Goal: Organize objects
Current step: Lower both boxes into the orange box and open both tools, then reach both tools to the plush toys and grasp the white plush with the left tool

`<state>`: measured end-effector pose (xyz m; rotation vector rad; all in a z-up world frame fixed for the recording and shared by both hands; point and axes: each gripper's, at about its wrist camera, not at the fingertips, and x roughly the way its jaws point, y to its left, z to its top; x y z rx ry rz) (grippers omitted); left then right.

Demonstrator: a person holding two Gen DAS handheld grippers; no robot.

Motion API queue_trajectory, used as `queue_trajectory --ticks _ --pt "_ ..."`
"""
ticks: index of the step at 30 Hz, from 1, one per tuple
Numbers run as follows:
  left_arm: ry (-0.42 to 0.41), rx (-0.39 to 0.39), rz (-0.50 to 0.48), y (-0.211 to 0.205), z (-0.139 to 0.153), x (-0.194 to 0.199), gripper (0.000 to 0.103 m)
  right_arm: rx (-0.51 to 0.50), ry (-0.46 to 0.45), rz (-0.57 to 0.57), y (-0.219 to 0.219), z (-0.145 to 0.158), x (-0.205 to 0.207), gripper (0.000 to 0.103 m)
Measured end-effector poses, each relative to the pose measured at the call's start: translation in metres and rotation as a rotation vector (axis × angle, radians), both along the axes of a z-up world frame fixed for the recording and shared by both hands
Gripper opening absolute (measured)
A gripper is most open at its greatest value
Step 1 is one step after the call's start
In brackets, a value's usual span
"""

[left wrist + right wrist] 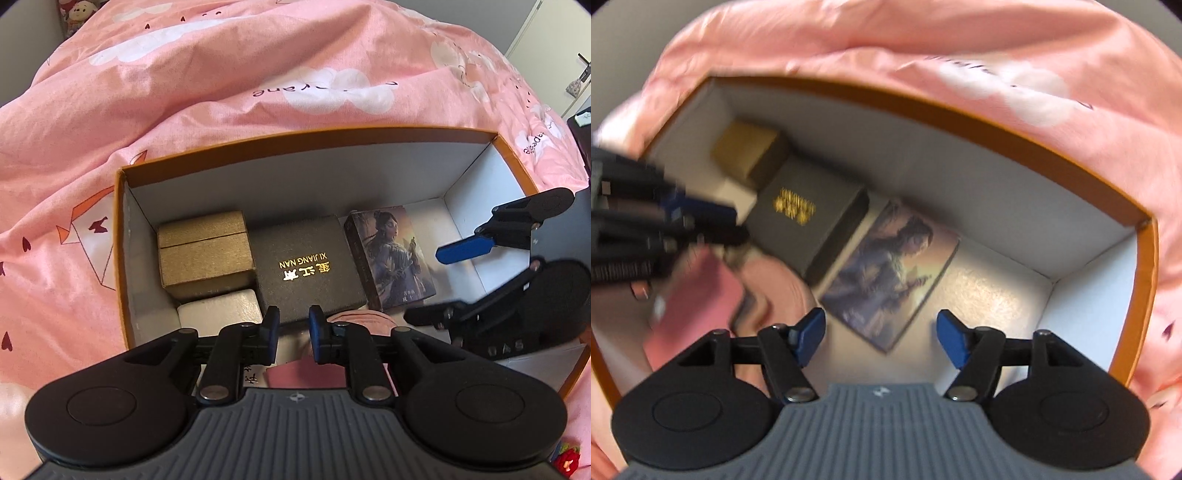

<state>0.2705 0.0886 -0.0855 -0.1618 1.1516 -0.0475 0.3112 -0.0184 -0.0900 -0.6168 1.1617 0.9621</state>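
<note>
An orange-rimmed cardboard box (295,138) (923,107) sits open on the bed. Along its back wall lie a gold box (205,251) (750,151), a black box with gold lettering (306,266) (805,218) and an illustrated card box (391,254) (890,273). A white box (218,308) sits in front of the gold one, beside pink items (358,319) (698,291). My left gripper (294,328) (683,218) hovers over the pink items, its pads a narrow gap apart with nothing pinched. My right gripper (882,332) (448,284) stands wide open above the card box's near corner, not touching it.
A pink patterned bedspread (184,92) surrounds the box on all sides. Bare white box floor (990,295) shows to the right of the card box. A plush toy (79,13) sits far back left, and a door with a handle (583,74) stands at the right.
</note>
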Motion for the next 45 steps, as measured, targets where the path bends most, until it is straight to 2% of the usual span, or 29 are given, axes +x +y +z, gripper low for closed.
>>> queue_trajectory --ticks 3,14,19,26,33,36,40,41,45 --pt "0.004 -0.004 -0.003 -0.002 -0.002 0.001 0.02 -0.048 -0.004 0.072 0.004 -0.009 -0.005 0.059" --pt "-0.002 -0.027 0.015 -0.004 -0.005 0.004 0.02 -0.086 -0.108 0.265 0.02 -0.013 -0.012 0.048" --pt "-0.017 -0.04 0.024 -0.002 -0.006 0.005 0.02 -0.082 -0.146 0.281 0.023 -0.012 -0.012 0.046" --pt "-0.025 -0.044 0.029 -0.001 -0.005 0.007 0.02 -0.078 -0.139 0.262 0.019 -0.009 -0.005 0.046" --pt "-0.116 -0.043 0.004 -0.006 0.029 -0.021 0.02 -0.01 -0.134 0.149 -0.004 0.023 -0.003 0.047" --pt "-0.168 -0.054 -0.023 -0.014 0.051 -0.043 0.02 0.073 -0.147 0.071 -0.026 0.048 -0.011 0.047" --pt "-0.216 -0.072 -0.04 -0.03 0.074 -0.075 0.02 0.185 -0.181 -0.042 -0.069 0.079 -0.035 0.047" --pt "-0.22 -0.083 -0.048 -0.035 0.077 -0.082 0.02 0.204 -0.194 -0.07 -0.068 0.082 -0.053 0.047" --pt "-0.205 -0.165 -0.074 -0.054 0.081 -0.108 0.02 0.266 -0.236 -0.162 -0.092 0.1 -0.092 0.047"
